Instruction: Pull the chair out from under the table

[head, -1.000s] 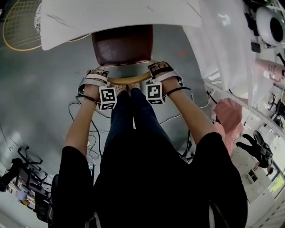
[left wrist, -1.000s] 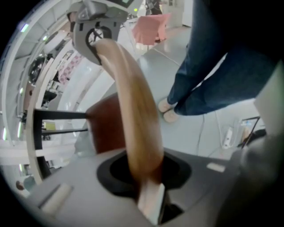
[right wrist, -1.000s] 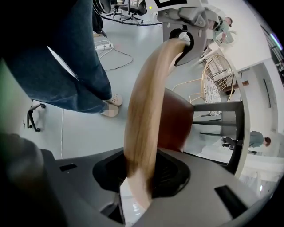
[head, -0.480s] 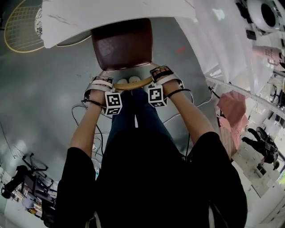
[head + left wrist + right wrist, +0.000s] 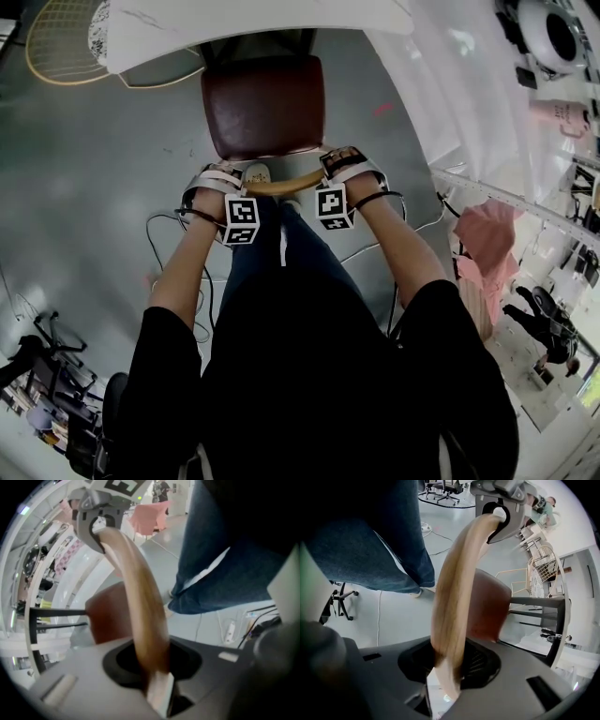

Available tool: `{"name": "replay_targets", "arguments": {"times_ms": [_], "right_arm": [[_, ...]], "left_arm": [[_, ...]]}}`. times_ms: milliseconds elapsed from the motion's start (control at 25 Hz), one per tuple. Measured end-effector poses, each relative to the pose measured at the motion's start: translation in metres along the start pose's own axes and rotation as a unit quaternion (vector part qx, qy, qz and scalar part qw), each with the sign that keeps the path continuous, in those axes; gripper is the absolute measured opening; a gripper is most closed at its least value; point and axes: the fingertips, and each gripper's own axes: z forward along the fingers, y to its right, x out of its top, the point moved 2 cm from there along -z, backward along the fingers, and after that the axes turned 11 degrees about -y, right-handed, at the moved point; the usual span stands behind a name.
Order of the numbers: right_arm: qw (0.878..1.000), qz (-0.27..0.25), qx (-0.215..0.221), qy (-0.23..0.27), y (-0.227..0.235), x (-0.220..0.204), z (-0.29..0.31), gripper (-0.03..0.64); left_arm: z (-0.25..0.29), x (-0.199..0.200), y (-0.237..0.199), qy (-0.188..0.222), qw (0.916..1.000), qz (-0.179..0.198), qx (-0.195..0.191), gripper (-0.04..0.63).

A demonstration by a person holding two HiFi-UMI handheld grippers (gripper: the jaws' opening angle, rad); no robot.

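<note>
So chair slides further out from table, top center | left gripper clamped on rail | right gripper clamped on it too, mid-frame

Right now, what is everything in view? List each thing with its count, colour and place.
table: one, white, top of head view
chair seat: one, dark red-brown, just in front of the table edge
backrest: one, curved, light wood, between seat and person
wire chair: one, yellowish, top left beside the table
pink chair: one, pink, on the floor at right
cables: several, black and white, on the grey floor at left
legs: two, blue jeans, behind the backrest
left claw: one, shut on the backrest's left end
right claw: one, shut on its right end
</note>
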Motion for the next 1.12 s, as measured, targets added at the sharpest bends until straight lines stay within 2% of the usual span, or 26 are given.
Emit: {"name": "replay_targets", "arguments": {"times_ms": [480,1120], "right_arm": [[1.000,-0.018,-0.013,0.021,-0.088,0.032,-0.032,0.122],[1.000,-0.028,0.011,0.006,-0.197,0.071,-0.077,0.121]], "left_arm": [[-0.019,0.049,0.089,-0.029,0.9992,-0.019,-0.017,0.115],[-0.052,0.107,0.201,-0.014,0.9987,-0.023,-0.043,0.117]]}}
